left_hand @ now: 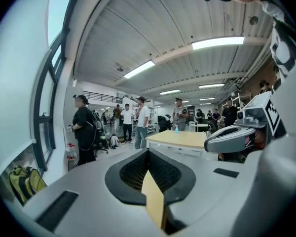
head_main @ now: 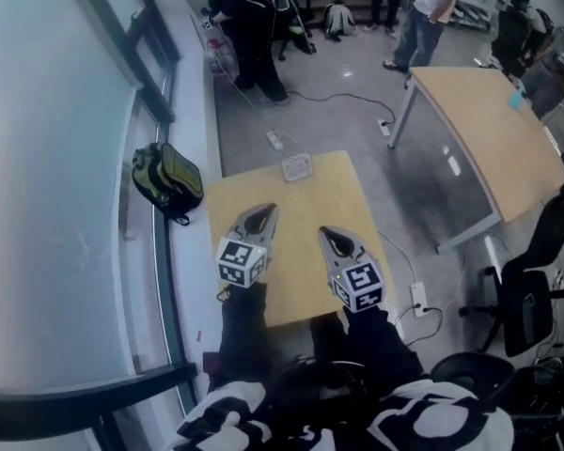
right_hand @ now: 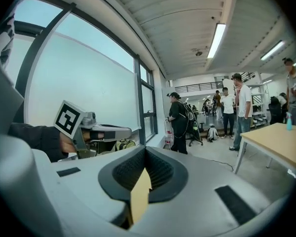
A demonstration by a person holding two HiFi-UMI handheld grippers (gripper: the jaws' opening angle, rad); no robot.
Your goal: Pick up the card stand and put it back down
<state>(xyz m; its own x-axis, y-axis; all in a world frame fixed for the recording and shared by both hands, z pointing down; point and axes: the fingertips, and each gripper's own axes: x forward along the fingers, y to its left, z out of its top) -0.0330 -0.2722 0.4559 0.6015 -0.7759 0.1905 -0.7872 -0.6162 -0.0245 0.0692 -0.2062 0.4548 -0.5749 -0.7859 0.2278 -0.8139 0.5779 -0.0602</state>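
left gripper [left_hand: 148,151], read from its own view, is clenched: its two grey jaws meet at the tips with nothing caught between them, and only a sliver of tan tabletop shows through the slot below. right gripper [right_hand: 145,151] looks the same to us, jaws pressed together and empty. both hang side by side over the near half of the small square light-wood table [head_main: 329,186].

for containers we find a green-and-black backpack [head_main: 167,181] leaning at the foot of the window, just left of the table. it is closed, so we cannot tell what it holds. a small blue bottle [head_main: 515,100] stands on the larger light-wood table [head_main: 489,139] off to the right.

a white power strip [head_main: 274,140] and its cable lie on the grey floor just past the small table. black office chairs [head_main: 526,289] sit to the right, and several people [head_main: 254,26] stand well behind.

only bare tabletop separates the grippers from the small whitish flat card stand [head_main: 296,167], which rests at the table's far edge, untouched. its long axis runs roughly along that edge, left to right in the head view. which way its face points we cannot tell.
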